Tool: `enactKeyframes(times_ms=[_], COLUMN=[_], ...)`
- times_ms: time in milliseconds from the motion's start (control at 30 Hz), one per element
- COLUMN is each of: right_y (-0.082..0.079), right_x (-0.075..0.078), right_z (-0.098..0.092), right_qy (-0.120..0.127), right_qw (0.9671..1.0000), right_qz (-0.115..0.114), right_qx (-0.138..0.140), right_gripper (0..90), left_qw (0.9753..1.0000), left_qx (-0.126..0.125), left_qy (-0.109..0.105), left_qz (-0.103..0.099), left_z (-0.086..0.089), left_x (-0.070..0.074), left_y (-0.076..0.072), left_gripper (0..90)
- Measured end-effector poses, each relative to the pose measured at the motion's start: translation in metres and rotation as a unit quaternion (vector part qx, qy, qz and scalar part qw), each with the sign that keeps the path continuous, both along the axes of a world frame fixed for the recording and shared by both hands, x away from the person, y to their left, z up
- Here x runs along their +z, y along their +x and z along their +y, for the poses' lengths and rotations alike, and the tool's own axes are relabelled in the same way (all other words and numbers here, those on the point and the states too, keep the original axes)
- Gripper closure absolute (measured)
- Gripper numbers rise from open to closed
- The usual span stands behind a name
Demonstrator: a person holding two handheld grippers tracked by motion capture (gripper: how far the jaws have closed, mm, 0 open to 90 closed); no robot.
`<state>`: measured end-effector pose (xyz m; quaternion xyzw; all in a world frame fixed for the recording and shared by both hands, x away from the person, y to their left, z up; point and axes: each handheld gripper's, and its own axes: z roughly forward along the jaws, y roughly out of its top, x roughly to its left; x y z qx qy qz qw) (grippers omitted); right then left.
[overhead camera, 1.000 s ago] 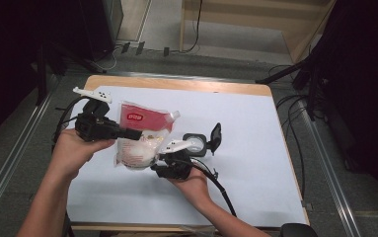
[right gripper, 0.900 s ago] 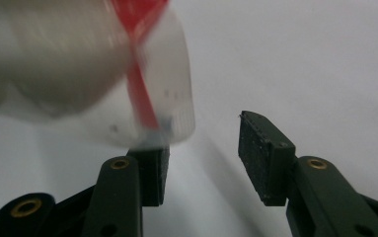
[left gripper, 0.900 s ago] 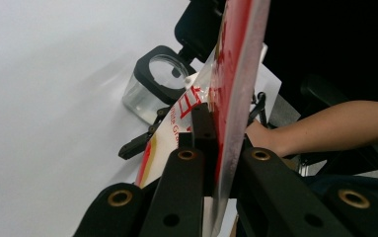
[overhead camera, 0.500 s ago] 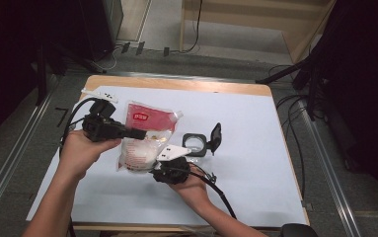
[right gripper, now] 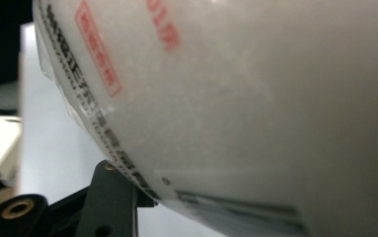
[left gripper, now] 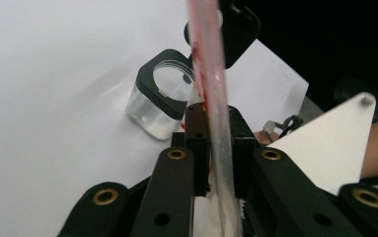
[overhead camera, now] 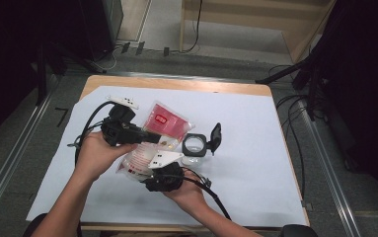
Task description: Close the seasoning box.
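Near the middle of the desk (overhead camera: 255, 148), slightly toward the person's left, a clear plastic bag (overhead camera: 164, 126) with a red printed top and a white granular fill is held above the white sheet (overhead camera: 255, 192) that covers the desk. The bag's upper, red part points away from the person; its bulging white lower part lies toward the person, between the two hands.

The left tool (overhead camera: 149, 137) comes in from the left and is clamped on the bag. In the left gripper view the two black jaws stand nearly together with the thin, flat edge of the bag (left gripper: 211, 74) pinched between them, the film running upward out of the grip.

The right tool (overhead camera: 164, 177) sits at the bag's near end, with its pale three-cornered plate on top. In the right gripper view the bag's white, printed belly (right gripper: 255, 98) presses close against the camera and covers the jaw tips; whether this tool is closed on the bag cannot be told.

Just beside the bag, on its right, a small clear square container (overhead camera: 195, 147) with a black rim stands on the sheet, its black lid (overhead camera: 215, 136) hinged open and raised at the right side. In the left gripper view the container (left gripper: 159, 101) sits just beyond the jaws.

Black cables trail from both tools toward the person.
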<state>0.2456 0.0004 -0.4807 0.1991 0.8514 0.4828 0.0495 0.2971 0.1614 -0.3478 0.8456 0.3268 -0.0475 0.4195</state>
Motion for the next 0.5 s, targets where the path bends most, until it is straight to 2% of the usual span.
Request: enactKeyframes(times_ms=[67,133,167,233,267,367,400,433,467,500], right_y=[0.0,0.001,0.001,0.002,0.001,0.0,-0.001,-0.001,-0.003,-0.003], right_x=[0.002,0.005,0.006,0.009,0.012,0.013,0.014,0.014,0.016,0.016], right_z=[-0.001,-0.003,-0.003,-0.004,-0.004,-0.005,-0.005,-0.005,-0.003,-0.003], right_qy=[0.008,0.019,0.026,0.038,0.048,0.051,0.05,0.05,0.046,0.046], right_qw=[0.9999,0.9996,0.9992,0.9985,0.9971,0.9963,0.9965,0.9965,0.9971,0.9971], right_qz=[0.005,0.015,0.027,0.032,0.052,0.06,0.06,0.06,0.05,0.05], right_qx=[0.007,0.013,0.016,0.021,0.03,0.033,0.031,0.031,0.033,0.033], right_gripper=[52.7,52.8,52.8,52.8,52.8,52.8,53.0,53.0,53.7,53.7], left_qw=[1.0,0.9998,0.9997,0.9997,0.9996,0.9995,0.9992,0.9992,0.9989,0.9982], left_qx=[-0.008,-0.017,-0.02,-0.026,-0.027,-0.029,-0.021,-0.021,-0.015,-0.013], left_qy=[-0.002,-0.002,-0.001,-0.003,-0.003,-0.009,-0.014,-0.014,-0.017,-0.025], left_qz=[0.003,-0.009,-0.009,-0.003,-0.002,0.011,0.032,0.032,0.041,0.053], left_z=[-0.001,-0.002,-0.003,-0.006,-0.007,-0.01,-0.013,-0.013,-0.014,-0.015], left_x=[0.0,-0.002,-0.003,-0.004,-0.005,-0.007,-0.008,-0.008,-0.01,-0.012], left_y=[0.0,0.0,0.0,0.001,0.001,0.004,0.005,0.005,0.007,0.008], left_gripper=[81.5,80.4,79.8,78.2,77.0,76.1,75.9,76.3,76.6,76.6])
